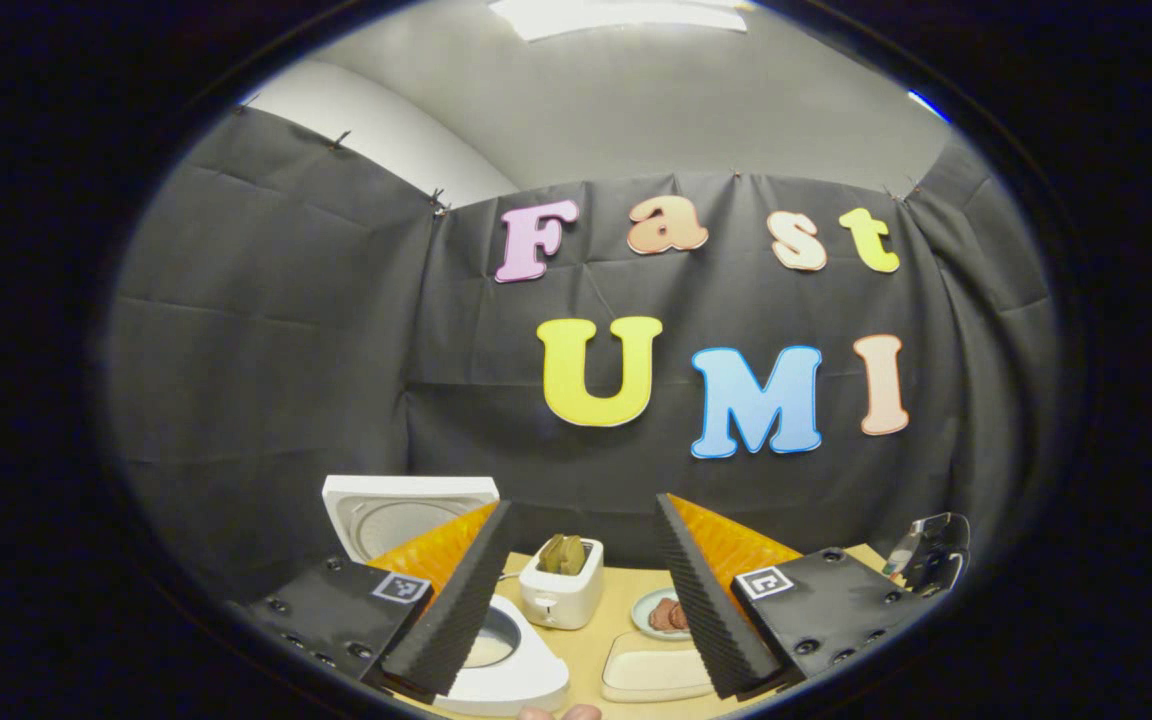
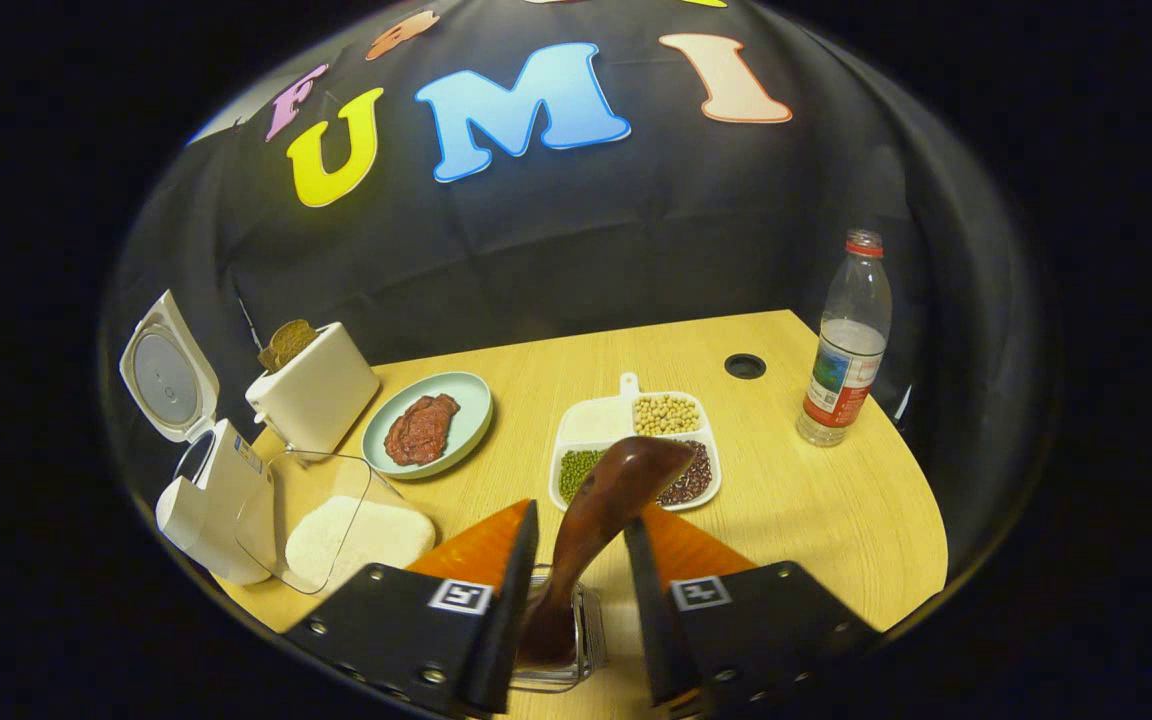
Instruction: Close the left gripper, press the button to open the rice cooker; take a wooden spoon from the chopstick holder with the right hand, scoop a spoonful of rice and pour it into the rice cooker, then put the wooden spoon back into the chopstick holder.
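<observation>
1. The right tongs (image 2: 581,570) hang over the chopstick holder (image 2: 558,640) at the near counter edge, fingers spread either side of the wooden spoon (image 2: 601,520); whether a finger touches the handle I cannot tell, and nothing is pinched.
2. The spoon stands in the holder, tilted, its bowl up and leaning away toward the divided dish (image 2: 636,440).
3. Best move, I reckon: centre the handle between the fingers, squeeze squarely on the shaft below the bowl, then lift along the spoon's own lean so the clear holder doesn't tip or come up with it.
4. The rice cooker (image 2: 206,500) sits far left with its lid (image 2: 164,370) standing open, so the button press looks done.
5. The clear tub of rice (image 2: 351,530) lies just beside the cooker — a short carry from scoop to pot.
6. In the left gripper view, the left tongs (image 1: 581,590) are held wide apart, empty, well above the counter (image 2: 796,500).
7. Watch the neighbours: the toaster (image 2: 314,395) with bread in it and the plate of meat (image 2: 428,425) stand behind the tub, and the open lid rears up over the pour path. The water bottle (image 2: 846,345) is well apart, far right.
</observation>
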The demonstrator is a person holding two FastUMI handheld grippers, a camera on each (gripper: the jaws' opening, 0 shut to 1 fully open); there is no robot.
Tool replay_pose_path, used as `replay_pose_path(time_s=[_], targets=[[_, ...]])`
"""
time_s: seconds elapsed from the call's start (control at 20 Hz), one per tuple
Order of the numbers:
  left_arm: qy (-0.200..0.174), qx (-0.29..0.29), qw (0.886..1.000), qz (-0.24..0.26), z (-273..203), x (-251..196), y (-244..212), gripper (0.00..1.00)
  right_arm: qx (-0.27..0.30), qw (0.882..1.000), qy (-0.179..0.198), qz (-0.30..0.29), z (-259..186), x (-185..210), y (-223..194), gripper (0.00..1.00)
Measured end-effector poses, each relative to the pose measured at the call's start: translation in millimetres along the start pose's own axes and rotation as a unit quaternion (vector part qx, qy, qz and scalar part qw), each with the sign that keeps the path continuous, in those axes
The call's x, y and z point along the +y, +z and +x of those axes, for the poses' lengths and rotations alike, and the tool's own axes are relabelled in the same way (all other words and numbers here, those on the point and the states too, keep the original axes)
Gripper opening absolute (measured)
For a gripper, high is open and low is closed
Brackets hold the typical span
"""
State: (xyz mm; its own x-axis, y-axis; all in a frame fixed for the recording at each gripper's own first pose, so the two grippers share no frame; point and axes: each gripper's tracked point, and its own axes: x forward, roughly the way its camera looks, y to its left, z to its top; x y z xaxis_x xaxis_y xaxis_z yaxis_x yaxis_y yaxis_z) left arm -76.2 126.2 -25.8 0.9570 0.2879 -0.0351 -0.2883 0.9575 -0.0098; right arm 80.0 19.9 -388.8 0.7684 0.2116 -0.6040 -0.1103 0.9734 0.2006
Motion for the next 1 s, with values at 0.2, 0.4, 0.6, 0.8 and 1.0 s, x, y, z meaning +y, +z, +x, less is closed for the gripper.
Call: replay_pose_path(time_s=[0.2, 0.4, 0.6, 0.8, 1.0], targets=[[-0.008, 0.01, 1.0, -0.016, 2, -5, -11, 1.0, -0.023, 0.999, 0.022, 0.008, -29, 18, 15, 0.3], [-0.024, 0.019, 0.999, -0.022, 9, -14, -20, 0.95, -0.026, 0.999, 0.036, 0.019, -35, 27, 9, 0.06], [-0.036, 0.02, 0.999, -0.018, 10, -14, -22, 0.95, -0.035, 0.998, 0.031, 0.039, -45, 25, 14, 0.06], [-0.04, 0.021, 0.999, -0.018, 13, -6, -24, 0.95, -0.062, 0.996, 0.016, 0.064, -59, 26, 42, 0.06], [-0.051, 0.017, 0.998, -0.026, 18, 1, -26, 0.9, -0.08, 0.994, 0.006, 0.074, -79, 34, 70, 0.06]])
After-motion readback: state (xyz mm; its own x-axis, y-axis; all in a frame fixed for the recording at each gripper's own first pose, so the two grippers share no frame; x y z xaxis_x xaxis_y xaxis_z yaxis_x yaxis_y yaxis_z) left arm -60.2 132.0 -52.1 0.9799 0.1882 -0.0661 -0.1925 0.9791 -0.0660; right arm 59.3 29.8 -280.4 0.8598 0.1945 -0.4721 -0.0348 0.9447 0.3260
